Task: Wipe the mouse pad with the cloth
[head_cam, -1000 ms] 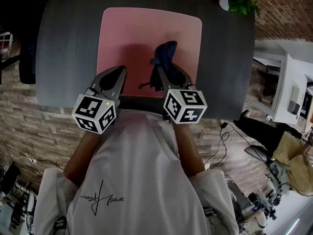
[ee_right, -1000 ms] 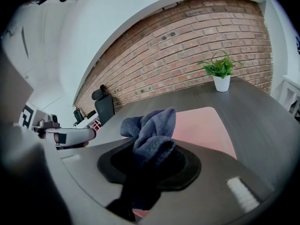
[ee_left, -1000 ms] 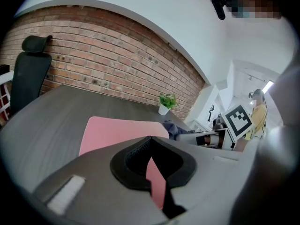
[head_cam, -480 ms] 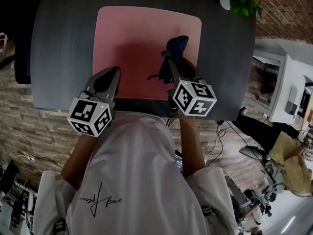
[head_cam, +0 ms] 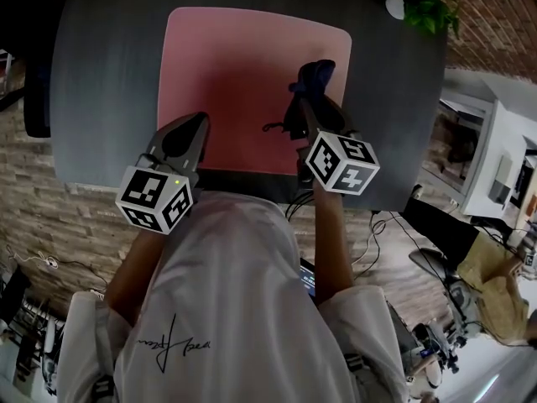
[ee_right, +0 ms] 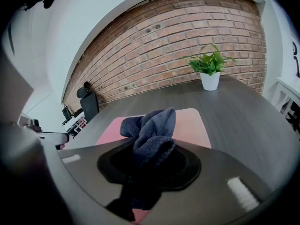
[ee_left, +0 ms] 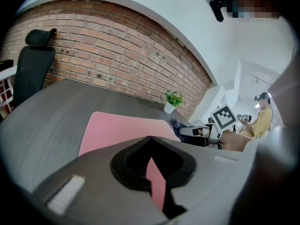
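I see my left gripper (ee_left: 151, 139) with jaws together and nothing in them, flat pink rectangular mouse pad (ee_left: 117, 130) before it on dark grey table (ee_left: 51, 107), right gripper (ee_left: 185, 130) at pad's far right side holding dark blue cloth (ee_left: 176, 124), red brick wall (ee_left: 117, 36) behind

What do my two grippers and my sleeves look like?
The left gripper and right gripper are dark grey, tapering to pointed fingers, each with a white cube of black square markers. The shirt is white, short-sleeved, with black script.

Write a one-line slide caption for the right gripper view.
Right gripper shut on a dark blue cloth over the pink mouse pad, potted plant behind on the grey table.
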A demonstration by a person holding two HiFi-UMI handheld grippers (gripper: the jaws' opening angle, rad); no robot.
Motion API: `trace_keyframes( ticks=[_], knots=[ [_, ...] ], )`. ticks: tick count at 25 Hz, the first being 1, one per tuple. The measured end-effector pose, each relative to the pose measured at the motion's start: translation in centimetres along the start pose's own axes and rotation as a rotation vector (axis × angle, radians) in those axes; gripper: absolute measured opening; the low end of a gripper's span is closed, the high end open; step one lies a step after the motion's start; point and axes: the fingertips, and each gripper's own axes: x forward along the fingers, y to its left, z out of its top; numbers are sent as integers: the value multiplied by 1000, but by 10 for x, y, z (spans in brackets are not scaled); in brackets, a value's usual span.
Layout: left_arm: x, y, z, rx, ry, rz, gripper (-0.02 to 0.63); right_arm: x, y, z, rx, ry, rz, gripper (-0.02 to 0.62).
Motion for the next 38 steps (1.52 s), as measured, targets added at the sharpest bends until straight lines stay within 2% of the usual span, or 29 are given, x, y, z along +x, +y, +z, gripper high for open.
trace_keyframes(
  ticks=[7,17,33,38],
  knots=[
    [16,-10,-14,4,54,-15,12,20,-21,2,-6,34,-11,127],
    [24,-10,-25,-30,89,-13,12,37,-50,10,-21,54,-49,127],
    [37,3,-32,-73,102,0,12,69,-82,32,-41,71,-103,128],
    [35,13,-28,-131,84,10,12,78,-83,33,-50,86,-120,127]
  ],
)
